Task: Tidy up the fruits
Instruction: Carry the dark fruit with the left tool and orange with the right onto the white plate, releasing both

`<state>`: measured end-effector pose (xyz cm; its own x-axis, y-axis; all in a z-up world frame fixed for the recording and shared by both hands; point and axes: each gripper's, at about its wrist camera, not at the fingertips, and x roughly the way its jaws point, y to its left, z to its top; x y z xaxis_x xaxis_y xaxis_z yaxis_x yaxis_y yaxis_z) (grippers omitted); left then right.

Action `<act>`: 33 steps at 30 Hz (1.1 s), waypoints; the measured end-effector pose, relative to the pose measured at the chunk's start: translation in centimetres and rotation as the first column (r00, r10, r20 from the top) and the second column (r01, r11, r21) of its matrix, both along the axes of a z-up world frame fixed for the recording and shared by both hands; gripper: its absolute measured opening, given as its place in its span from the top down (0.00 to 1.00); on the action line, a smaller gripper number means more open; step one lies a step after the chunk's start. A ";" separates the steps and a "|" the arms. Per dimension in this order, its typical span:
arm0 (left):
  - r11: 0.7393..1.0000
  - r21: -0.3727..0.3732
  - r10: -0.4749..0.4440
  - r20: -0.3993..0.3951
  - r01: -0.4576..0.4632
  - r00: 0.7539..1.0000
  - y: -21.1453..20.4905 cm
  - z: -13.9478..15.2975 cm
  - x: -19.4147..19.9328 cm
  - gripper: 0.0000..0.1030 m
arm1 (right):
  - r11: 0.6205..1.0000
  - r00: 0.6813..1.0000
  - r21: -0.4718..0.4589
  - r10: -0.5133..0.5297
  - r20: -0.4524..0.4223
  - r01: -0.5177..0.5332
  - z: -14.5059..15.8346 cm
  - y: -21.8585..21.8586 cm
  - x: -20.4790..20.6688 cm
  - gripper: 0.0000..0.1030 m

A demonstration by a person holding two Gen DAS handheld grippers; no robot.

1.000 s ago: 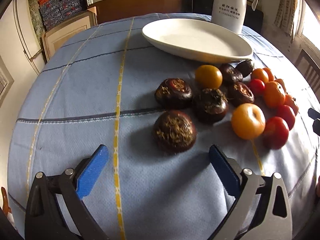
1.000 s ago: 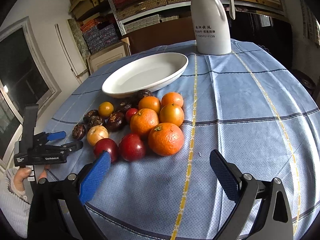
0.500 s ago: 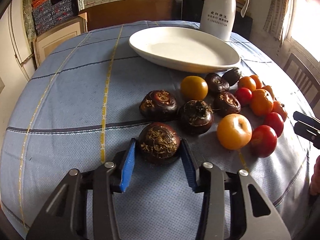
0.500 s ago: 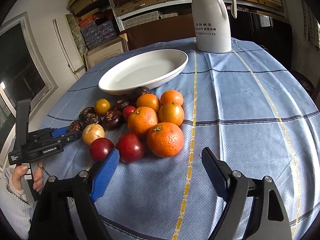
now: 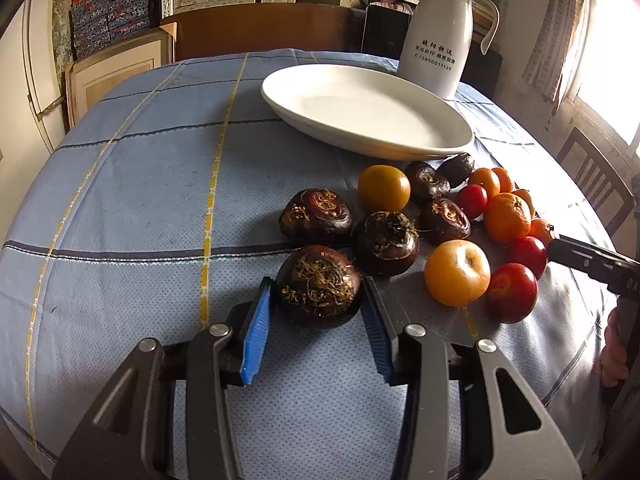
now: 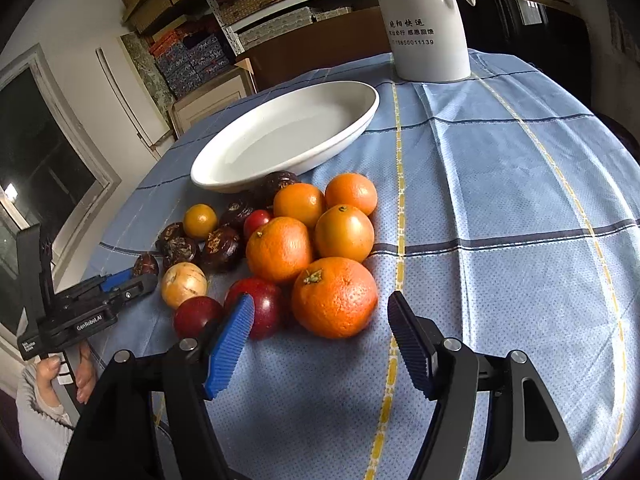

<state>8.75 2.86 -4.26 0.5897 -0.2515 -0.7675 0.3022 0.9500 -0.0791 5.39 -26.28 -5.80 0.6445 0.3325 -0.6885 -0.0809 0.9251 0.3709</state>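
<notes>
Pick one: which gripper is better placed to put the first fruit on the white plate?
Left. The left gripper is shut on the dark water chestnut. The right gripper is open just short of the big orange, holding nothing. The plate is bare.

Blue checked tablecloth (image 6: pixel 500 184), white oval dish (image 6: pixel 288 136), white jug (image 6: pixel 428 40), clustered fruits (image 6: pixel 304 240)
</notes>
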 end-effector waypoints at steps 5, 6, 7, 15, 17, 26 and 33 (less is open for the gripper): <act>1.000 -0.009 0.002 -0.012 -0.002 1.000 0.2 -0.2 0.2 0.58 | 0.985 0.999 0.172 -0.005 -0.048 0.013 -1.0 -2.1 0.5 0.47; 1.000 -0.005 0.001 -0.014 -0.001 1.000 0.1 -0.2 0.3 0.58 | 0.986 0.998 0.167 -0.010 -0.063 0.020 -1.3 -2.0 0.7 0.48; 1.000 0.000 -0.001 -0.013 0.001 1.000 0.0 -0.3 0.3 0.58 | 0.988 0.998 0.153 -0.013 -0.056 0.022 -1.2 -1.8 0.8 0.50; 1.000 -0.006 -0.011 -0.003 0.011 1.000 -0.6 0.3 0.2 0.58 | 0.997 0.999 0.075 -0.020 -0.027 0.022 -0.7 -1.0 0.5 0.57; 1.000 -0.013 -0.006 0.027 0.006 1.000 -0.8 1.5 0.2 0.58 | 0.998 1.000 0.054 -0.029 0.007 0.028 0.4 -1.0 0.1 0.57; 0.999 -0.039 -0.001 0.121 0.006 0.993 -5.3 6.5 6.2 0.58 | 0.999 0.990 0.046 -0.029 0.139 0.023 7.6 0.2 6.3 0.57; 0.998 -0.065 0.028 0.055 -0.024 0.998 -6.5 4.0 12.2 0.58 | 0.997 0.996 0.071 -0.036 0.085 0.030 4.8 1.1 13.4 0.56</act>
